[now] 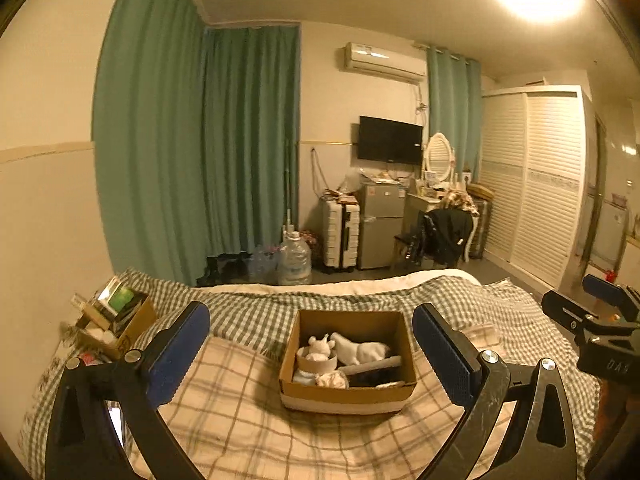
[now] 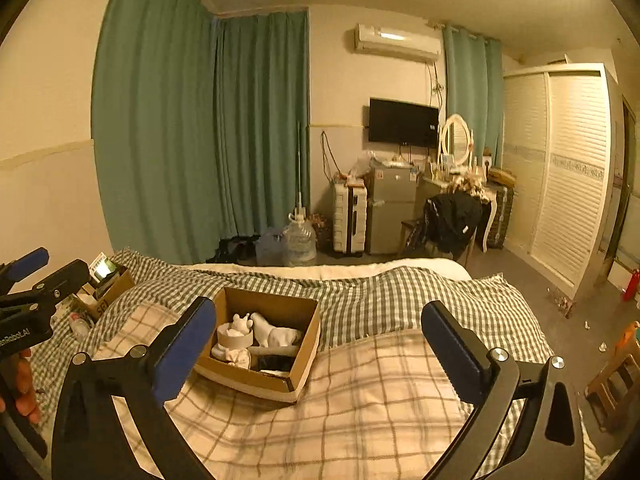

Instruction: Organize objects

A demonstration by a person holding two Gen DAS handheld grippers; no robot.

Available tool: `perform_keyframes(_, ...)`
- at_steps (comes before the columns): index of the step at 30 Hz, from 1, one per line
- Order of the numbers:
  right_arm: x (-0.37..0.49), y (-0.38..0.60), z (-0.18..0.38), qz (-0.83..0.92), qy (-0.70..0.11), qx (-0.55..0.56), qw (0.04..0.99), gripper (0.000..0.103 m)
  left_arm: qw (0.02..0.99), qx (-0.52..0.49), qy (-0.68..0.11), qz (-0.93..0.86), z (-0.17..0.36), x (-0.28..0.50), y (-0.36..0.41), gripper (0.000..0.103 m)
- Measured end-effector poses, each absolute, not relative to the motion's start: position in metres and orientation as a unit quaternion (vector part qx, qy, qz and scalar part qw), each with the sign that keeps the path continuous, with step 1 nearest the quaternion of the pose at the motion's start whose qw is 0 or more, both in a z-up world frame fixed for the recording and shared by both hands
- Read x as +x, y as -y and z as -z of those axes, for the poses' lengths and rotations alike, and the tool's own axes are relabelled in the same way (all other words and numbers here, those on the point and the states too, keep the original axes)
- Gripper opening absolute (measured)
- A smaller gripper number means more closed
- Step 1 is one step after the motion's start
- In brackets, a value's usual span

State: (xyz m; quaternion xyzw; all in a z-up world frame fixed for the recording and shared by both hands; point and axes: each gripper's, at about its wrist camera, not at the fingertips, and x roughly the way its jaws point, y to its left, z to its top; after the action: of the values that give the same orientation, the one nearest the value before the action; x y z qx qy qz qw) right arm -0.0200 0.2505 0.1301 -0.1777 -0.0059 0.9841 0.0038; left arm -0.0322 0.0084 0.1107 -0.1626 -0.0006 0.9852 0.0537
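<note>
- The left hand-held gripper (image 1: 311,354) and right hand-held gripper (image 2: 319,350) both hover with fingers wide apart, holding nothing.
- The cardboard box (image 1: 347,394) of white figurines (image 1: 362,350) sits on the soft bed (image 1: 240,420); pressing its rim could tip it.
- The dark items inside are hard to identify; a blind grab may slip.

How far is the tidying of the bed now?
Done: white figurines already lie in the cardboard box. In hand: nothing; left tongs and right tongs are open. Left: the small box of clutter beside the wall looks unsorted.
</note>
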Motion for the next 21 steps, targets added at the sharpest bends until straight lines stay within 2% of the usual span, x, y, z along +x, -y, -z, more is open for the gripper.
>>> perform_keyframes(3, -0.021, -0.240, -0.098, -0.987, 0.013, -0.158, 0.008, 0.103, 0.037, -0.159, 0.000, -0.987, -0.084, -0.031, -0.009, 0.103)
perform_keyframes(9, -0.044, -0.238, -0.045, -0.981, -0.006, -0.194, 0.011, 0.103, 0.016, -0.170, -0.033, -0.985, -0.036, -0.036, -0.012, 0.103)
perform_keyframes(21, -0.057, -0.236, -0.026, -0.976, 0.005, -0.218, 0.025, 0.103, 0.020, -0.193, -0.038, -0.980, -0.014, -0.046, -0.016, 0.103)
